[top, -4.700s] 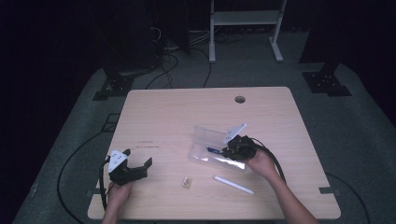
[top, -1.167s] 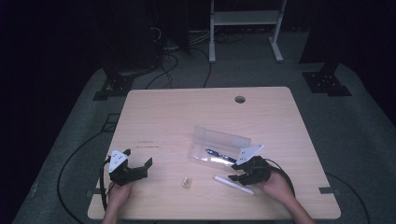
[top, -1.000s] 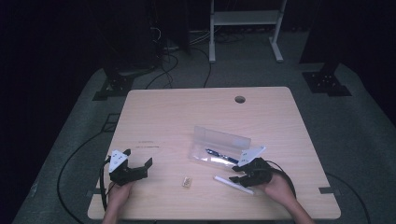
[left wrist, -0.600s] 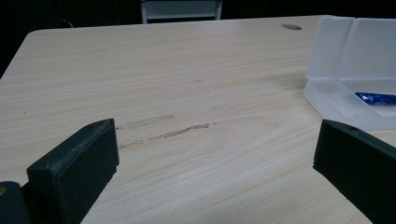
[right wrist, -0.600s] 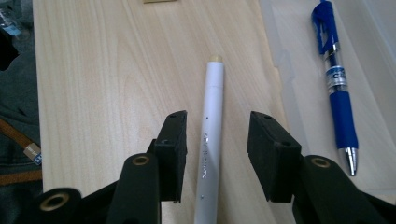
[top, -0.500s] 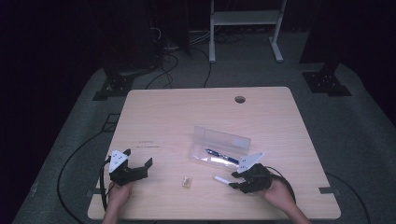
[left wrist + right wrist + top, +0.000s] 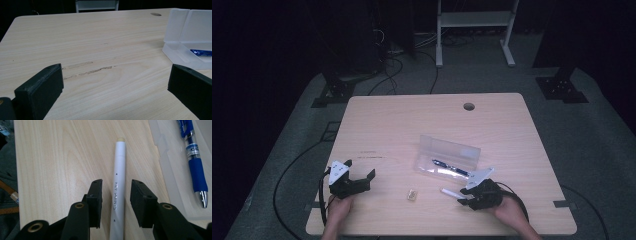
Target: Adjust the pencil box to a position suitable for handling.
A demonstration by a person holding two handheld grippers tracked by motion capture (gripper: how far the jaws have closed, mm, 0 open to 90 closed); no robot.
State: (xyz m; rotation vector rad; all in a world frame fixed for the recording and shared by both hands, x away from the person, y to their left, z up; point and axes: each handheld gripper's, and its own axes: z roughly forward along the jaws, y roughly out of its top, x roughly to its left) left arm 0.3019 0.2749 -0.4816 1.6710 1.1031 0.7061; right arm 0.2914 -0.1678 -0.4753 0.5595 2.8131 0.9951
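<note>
Two hand-held grippers gape over pale wood table (image 7: 412, 120), right (image 7: 114, 202) straddling white pen (image 7: 119, 170).

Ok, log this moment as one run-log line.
right gripper: jaws just closing, straddling white pen, not yet gripping | left gripper: open, idle | blue pen: in clear case

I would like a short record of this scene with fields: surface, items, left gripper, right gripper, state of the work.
surface: wooden table
items: white pen; open clear case holding a blue pen; small tan object
left gripper: jaws open, nothing between them
right gripper: jaws have just been closing, either side of the white pen, not yet touching
state of the work: white pen lies on the table outside the case
</note>
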